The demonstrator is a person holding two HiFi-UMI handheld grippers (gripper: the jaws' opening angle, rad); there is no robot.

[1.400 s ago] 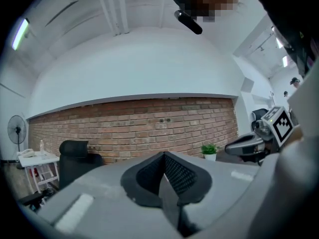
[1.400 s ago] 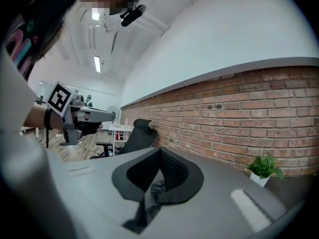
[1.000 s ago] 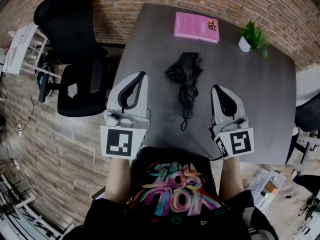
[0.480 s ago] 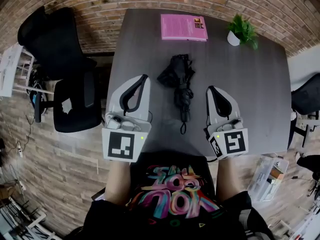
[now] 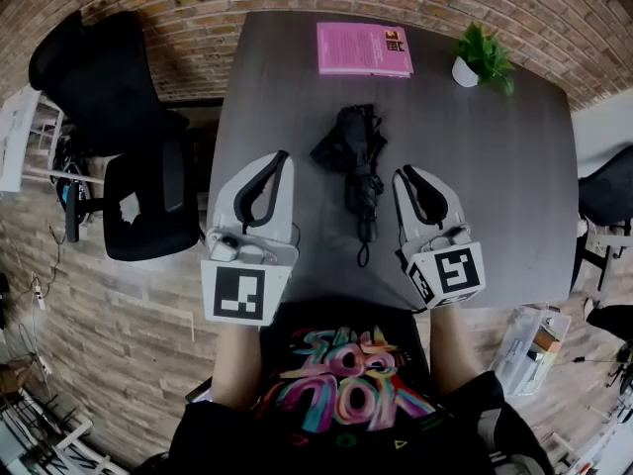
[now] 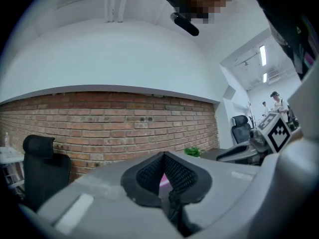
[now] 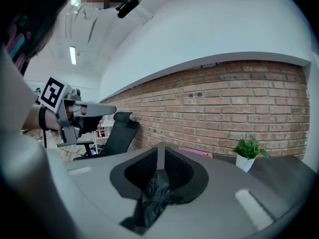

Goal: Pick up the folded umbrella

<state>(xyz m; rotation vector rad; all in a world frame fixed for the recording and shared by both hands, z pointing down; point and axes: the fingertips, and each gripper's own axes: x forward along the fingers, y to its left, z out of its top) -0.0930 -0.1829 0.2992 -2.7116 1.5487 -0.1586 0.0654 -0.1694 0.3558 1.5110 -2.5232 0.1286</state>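
The folded black umbrella [image 5: 358,161] lies along the middle of the grey table [image 5: 495,166], its strap end toward me. My left gripper [image 5: 281,156] hovers to its left with the fingertips touching and nothing held; in the left gripper view [image 6: 163,156] the pads meet at the tip. My right gripper [image 5: 402,174] sits close on the umbrella's right, beside the handle end. Its jaws have just been opening and stand a narrow slit apart [image 7: 158,151]. Nothing is between them; the umbrella [image 7: 152,198] shows beyond and below the pads.
A pink book [image 5: 363,49] lies at the table's far edge, and a small potted plant [image 5: 482,59] stands at the far right corner. A black office chair [image 5: 119,117] stands left of the table, another [image 5: 605,198] at the right. Brick wall behind.
My right gripper has come down and moved left, closer to the umbrella's handle end. The left gripper has shifted only slightly. The umbrella has not moved on the table.
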